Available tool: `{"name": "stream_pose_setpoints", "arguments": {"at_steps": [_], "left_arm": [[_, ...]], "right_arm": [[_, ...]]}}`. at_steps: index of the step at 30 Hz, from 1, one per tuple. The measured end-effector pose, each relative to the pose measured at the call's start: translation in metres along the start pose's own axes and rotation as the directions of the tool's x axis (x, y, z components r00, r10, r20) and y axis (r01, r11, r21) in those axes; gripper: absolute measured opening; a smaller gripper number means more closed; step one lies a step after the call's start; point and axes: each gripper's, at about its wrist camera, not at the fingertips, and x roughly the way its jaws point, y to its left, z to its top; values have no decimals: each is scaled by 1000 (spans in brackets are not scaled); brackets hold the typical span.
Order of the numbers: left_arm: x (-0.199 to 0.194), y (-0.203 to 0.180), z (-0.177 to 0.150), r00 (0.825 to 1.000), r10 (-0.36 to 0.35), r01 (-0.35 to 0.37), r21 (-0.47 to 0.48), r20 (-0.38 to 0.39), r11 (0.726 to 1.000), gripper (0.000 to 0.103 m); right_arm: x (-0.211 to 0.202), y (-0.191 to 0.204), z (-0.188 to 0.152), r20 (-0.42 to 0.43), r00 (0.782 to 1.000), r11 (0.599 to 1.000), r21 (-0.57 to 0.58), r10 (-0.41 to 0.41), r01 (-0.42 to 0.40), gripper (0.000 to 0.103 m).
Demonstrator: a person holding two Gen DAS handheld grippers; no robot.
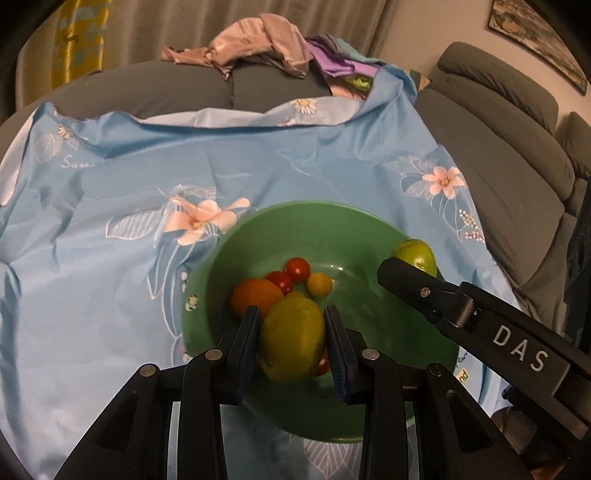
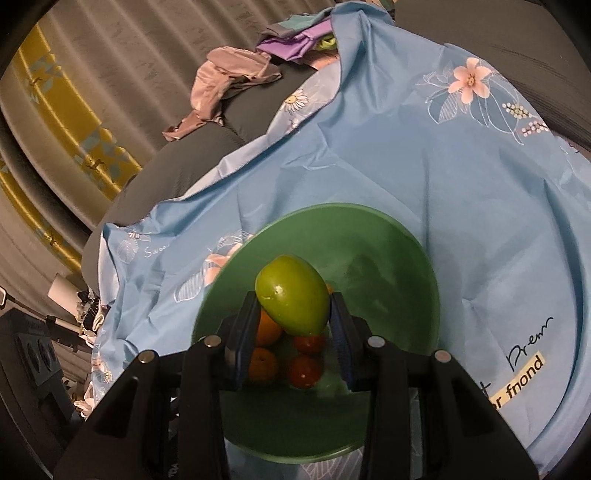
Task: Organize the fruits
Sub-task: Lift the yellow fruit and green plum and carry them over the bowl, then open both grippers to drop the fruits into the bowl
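Left wrist view shows the left gripper (image 1: 291,336) low in the frame, its pads pinching a yellow-green mango (image 1: 292,338) over the green bowl (image 1: 354,229), which sits on a light blue flowered cloth (image 1: 110,192) spread across a grey sofa (image 1: 491,155). Inside the bowl lie an orange (image 1: 255,297), red tomatoes (image 1: 297,268) and a small yellow fruit (image 1: 319,284). The right gripper (image 2: 293,314) enters at right of that frame and, in its own view, clamps a green fruit (image 2: 293,295) above the bowl's centre. Crumpled pink and purple clothes (image 1: 258,40) sit at upper centre before beige curtains (image 1: 147,29); a framed picture (image 1: 539,40) hangs upper right.
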Motion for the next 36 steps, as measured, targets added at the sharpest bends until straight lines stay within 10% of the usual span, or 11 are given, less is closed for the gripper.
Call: {"name": "stream_pose_setpoints", "arguments": {"at_steps": [22,29,36], "left_arm": [[14,1,-6,1000,22,-22,-22,3,1000,34],[-8,2,0,998,11,-8,-41,58,999,34],[-44,-4,4,989,41,-41,-1,140,999,66]], "right_arm": [[12,-5,-2,-27,995,995,-38,-97,96,41],[-1,-4,0,15,998,998,-28,-62,62,60],[-24,-3,4,83,996,999,-17,-35,36,69]]}}
